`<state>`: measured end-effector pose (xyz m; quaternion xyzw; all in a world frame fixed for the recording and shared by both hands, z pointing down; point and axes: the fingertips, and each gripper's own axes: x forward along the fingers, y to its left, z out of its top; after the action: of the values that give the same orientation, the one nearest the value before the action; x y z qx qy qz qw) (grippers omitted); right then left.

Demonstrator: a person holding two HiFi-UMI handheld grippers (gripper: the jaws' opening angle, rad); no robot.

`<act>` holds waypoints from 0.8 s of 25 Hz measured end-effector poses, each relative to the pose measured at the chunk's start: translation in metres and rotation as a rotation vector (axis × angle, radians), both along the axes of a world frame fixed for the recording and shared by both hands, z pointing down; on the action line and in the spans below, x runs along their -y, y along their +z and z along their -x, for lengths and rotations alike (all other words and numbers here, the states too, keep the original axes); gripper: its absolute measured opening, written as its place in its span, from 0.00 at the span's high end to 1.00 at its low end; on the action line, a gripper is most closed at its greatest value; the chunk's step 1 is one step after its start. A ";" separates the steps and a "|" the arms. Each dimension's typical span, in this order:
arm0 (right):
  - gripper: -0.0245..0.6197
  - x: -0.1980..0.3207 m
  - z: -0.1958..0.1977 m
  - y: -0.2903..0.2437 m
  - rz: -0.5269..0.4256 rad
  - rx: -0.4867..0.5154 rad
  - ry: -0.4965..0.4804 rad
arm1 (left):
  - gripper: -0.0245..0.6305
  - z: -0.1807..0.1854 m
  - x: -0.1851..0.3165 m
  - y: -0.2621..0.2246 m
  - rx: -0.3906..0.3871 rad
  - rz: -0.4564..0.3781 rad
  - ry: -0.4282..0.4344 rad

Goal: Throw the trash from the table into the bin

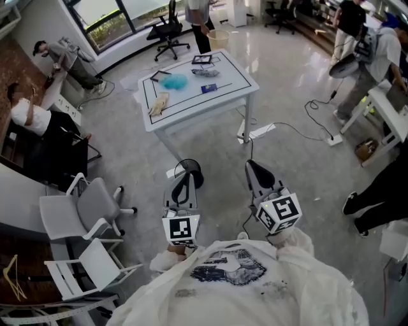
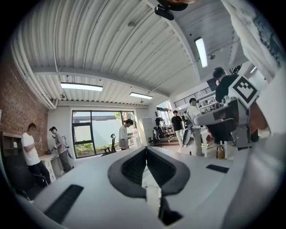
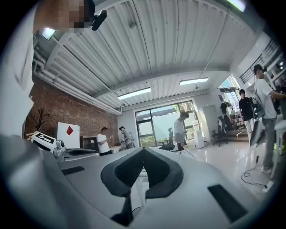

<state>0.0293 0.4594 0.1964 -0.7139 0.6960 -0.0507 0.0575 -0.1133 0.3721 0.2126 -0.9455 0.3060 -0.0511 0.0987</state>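
**Both grippers shut and empty, well short of the table**

The left gripper [image 1: 187,169] [image 2: 146,150] has its jaws pressed together at the tips, with nothing between them. The right gripper [image 1: 252,169] [image 3: 143,151] is clenched the same way and is also empty. The person holds the two side by side over the floor, pointing level, well apart from the table [image 1: 233,79].

The trash lies on the white tabletop. A blue wad [image 1: 173,81] sits near the middle, towards the left edge. A yellow piece [image 1: 159,103] lies by the near left corner. A blue packet [image 1: 208,88] lies right of the middle, and a crumpled wrapper [image 1: 205,72] lies just beyond it. A black frame [image 1: 202,59] rests at the far edge.

The bin [image 1: 218,39], a pale round basket, stands on the floor just past the table's far edge, beside a standing person [image 1: 199,19]. Two grey chairs [image 1: 95,207] stand on the floor to the left of the grippers. A cable [image 1: 306,130] trails over the floor to the right of the table.
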 end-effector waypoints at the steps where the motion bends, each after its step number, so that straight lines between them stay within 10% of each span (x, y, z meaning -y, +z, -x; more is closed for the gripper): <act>1: 0.94 -0.001 -0.005 0.001 -0.004 0.009 -0.001 | 0.95 -0.004 -0.001 0.001 0.003 -0.001 0.000; 20: 0.94 -0.032 -0.075 0.014 -0.030 0.056 -0.011 | 0.95 -0.064 -0.028 0.009 0.012 -0.012 -0.021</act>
<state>0.1044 0.4911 0.2100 -0.7076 0.6986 -0.0604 0.0876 -0.0493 0.3999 0.2216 -0.9413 0.3157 -0.0558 0.1055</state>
